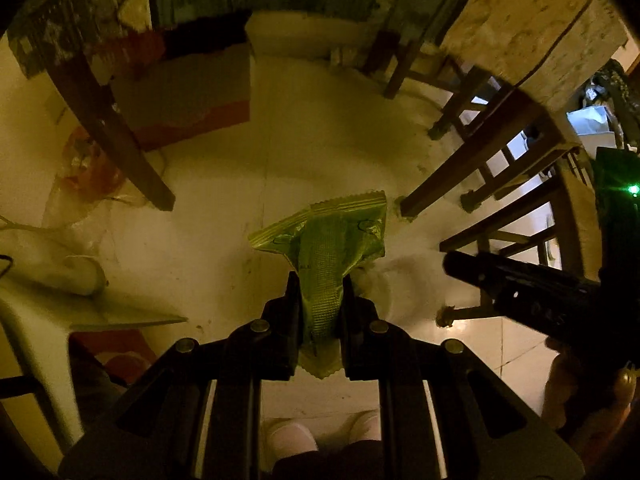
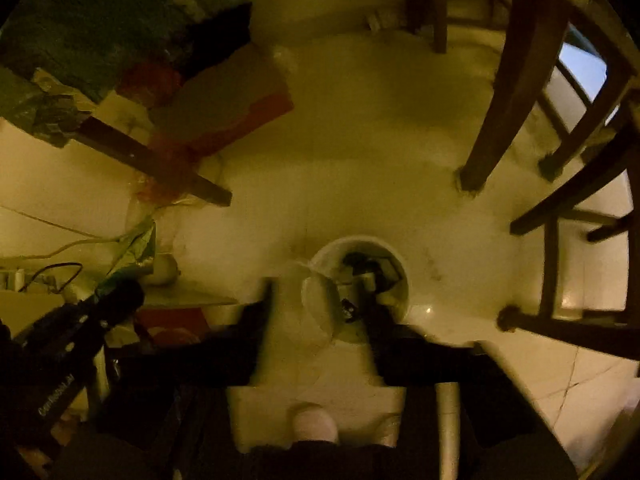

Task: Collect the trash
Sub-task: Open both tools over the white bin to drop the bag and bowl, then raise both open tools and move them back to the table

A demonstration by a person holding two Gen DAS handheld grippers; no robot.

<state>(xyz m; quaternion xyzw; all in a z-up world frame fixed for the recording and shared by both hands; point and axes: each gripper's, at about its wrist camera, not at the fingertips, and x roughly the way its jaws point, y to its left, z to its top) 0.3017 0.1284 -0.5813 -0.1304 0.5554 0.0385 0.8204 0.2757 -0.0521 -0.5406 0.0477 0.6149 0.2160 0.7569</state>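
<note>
Left wrist view: the left gripper (image 1: 320,280) is pointed steeply down at a pale tiled floor (image 1: 224,208), and a green wrapper (image 1: 326,240) is clamped between its two black fingers (image 1: 290,320).
Wrapper, position: it is pinched at its narrow lower part, with its wider crimped end fanned out beyond the fingertips, above the floor.
Left tool, state: clenched on the green wrapper, pads pressed against both sides of it.
Right gripper, from the left: its dark body (image 1: 532,292) is seen at the right edge, just beside the wooden chair legs (image 1: 476,160).
Right wrist view: the right gripper (image 2: 316,292) is blurred, and its fingers are seen parted with a wide gap between them.
Right tool, state: released, nothing gripped by the pads.
Falling piece: a pale, translucent scrap (image 2: 320,304) is caught in the gap between the parted fingers, over the near rim of the bin; whether it is touched by either finger cannot be told through the blur.
Bin: a round white bin (image 2: 400,276) is seen directly below, with dark and pale scraps already lying inside.
Left gripper, from the right: it is glimpsed at the lower left (image 2: 120,296), the wrapper's green foil end poking out above it.
Feet: two pale shoes (image 2: 314,424) are seen at the bottom edge, near the bin.
Surroundings: a red and white bag (image 1: 188,96) is lying on the floor farther off, beside a dark table leg (image 1: 116,140).
</note>
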